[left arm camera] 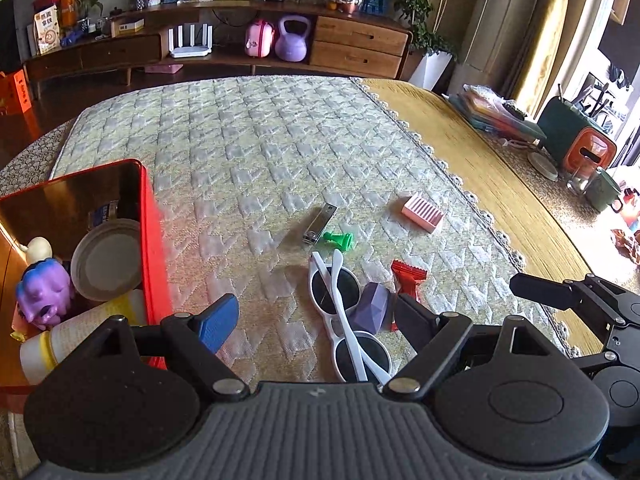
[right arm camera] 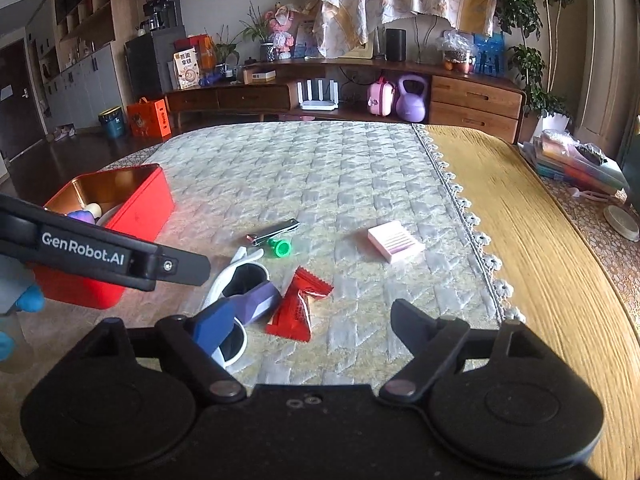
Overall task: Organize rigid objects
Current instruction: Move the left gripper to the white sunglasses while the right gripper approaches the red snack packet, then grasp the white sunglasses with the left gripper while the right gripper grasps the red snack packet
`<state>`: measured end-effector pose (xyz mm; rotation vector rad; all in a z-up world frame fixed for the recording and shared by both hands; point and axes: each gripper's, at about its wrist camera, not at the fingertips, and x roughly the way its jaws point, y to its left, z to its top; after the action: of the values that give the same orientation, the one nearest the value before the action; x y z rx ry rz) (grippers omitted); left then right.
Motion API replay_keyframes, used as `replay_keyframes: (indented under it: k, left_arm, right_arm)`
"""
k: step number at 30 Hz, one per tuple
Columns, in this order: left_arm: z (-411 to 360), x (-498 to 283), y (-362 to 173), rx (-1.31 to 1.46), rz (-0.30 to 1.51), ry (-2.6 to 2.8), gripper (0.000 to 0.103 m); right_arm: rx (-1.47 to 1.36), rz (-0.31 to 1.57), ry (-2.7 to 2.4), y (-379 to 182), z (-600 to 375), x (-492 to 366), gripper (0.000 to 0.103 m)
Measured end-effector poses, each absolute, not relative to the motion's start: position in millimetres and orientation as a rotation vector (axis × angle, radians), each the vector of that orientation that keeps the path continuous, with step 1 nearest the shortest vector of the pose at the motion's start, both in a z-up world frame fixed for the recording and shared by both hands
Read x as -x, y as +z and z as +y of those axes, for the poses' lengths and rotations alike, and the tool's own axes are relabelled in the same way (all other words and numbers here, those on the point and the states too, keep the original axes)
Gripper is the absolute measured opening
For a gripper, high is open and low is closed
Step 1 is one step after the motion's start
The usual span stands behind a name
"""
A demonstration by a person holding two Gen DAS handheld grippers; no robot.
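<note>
While both grippers, left gripper (left arm camera: 316,316) and right gripper (right arm camera: 312,320), hover unclenched over clutter mid-table, the white sunglasses (left arm camera: 344,312) beside the red tin (left arm camera: 150,240) risk snagging the purple block (left arm camera: 374,306).

Right hand-held gripper (right arm camera: 310,322) jaws apart over red candy packet (right arm camera: 298,306) (nothing gripped); purple block (right arm camera: 256,300) on white sunglasses (right arm camera: 236,276); red tin (right arm camera: 136,216) far left on quilted surface (right arm camera: 340,184)

Glossy red metal tin (left arm camera: 154,240) (gold inside), quilted cloth cover (left arm camera: 260,140)
</note>
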<state>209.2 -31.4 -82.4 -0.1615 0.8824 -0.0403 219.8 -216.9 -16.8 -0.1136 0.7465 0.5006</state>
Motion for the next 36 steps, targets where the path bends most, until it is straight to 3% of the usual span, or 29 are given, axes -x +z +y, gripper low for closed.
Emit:
replay_keyframes:
  k: [5, 9, 13, 18, 25, 27, 32, 36]
  left_arm:
    - [-32.2, -223.8, -97.0, 0.174, 0.921, -0.029, 0.084]
    - [-32.9, -232.0, -105.9, 0.178, 0.951, -0.028, 0.062]
    - [-32.8, -235.5, -110.9, 0.185, 0.960, -0.026, 0.058]
    - [-34.1, -239.0, -117.2, 0.186, 0.988, -0.038, 0.043]
    - [-32.8, -240.4, -119.2, 0.187, 0.981, -0.049, 0.031]
    - [-31.3, -241.0, -119.2, 0.197, 0.979, -0.056, 0.019]
    - [-29.6, -237.8, -116.7, 0.181, 0.961, -0.037, 0.015]
    - [-28.3, -234.8, -112.1, 0.187, 0.947, -0.038, 0.005]
  right_arm:
    - [0.127, 0.760, 0.528, -29.1, -209.2, -229.5, 0.074]
    - [0.130, 0.776, 0.544, -36.9, -203.5, -236.6, 0.067]
    - [0.125, 0.791, 0.553, -41.8, -199.5, -243.0, 0.061]
    - [0.138, 0.801, 0.565, -46.9, -195.8, -248.3, 0.057]
    - [0.155, 0.799, 0.591, -54.6, -190.3, -251.3, 0.052]
    - [0.153, 0.796, 0.592, -54.6, -190.5, -251.2, 0.047]
    - [0.159, 0.779, 0.574, -54.9, -191.7, -248.4, 0.030]
    - [0.160, 0.767, 0.562, -54.6, -193.1, -244.5, 0.025]
